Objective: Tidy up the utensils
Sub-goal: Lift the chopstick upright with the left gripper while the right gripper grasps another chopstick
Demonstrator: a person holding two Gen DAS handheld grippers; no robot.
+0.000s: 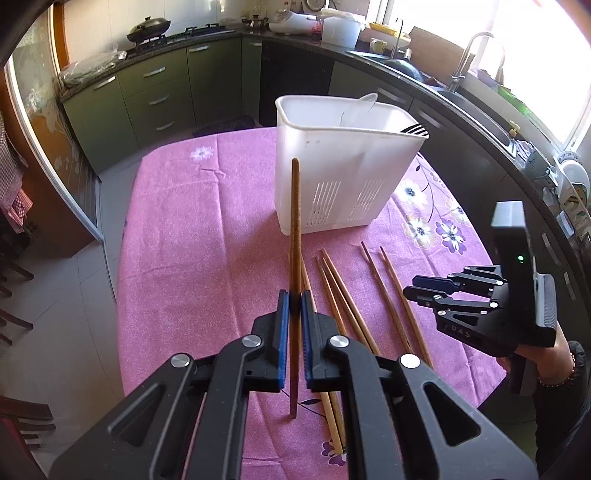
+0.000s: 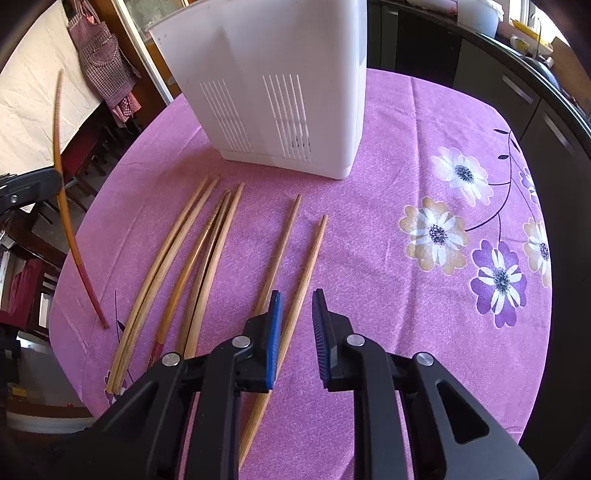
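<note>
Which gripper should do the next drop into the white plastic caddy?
Left. The left gripper already clamps a dark wooden chopstick; the right gripper is empty, open over chopsticks lying beside the white plastic caddy.

Surface (image 1: 177, 229) draped in a pink cloth printed with purple and white flowers (image 2: 498, 280). Far left, a lidded wok (image 1: 147, 27) sits on the stove above green drawers (image 1: 155, 99). Far right, a tap (image 1: 469, 55) over the sink by a bright window. A checked apron (image 2: 107, 62) hangs at left.
</note>
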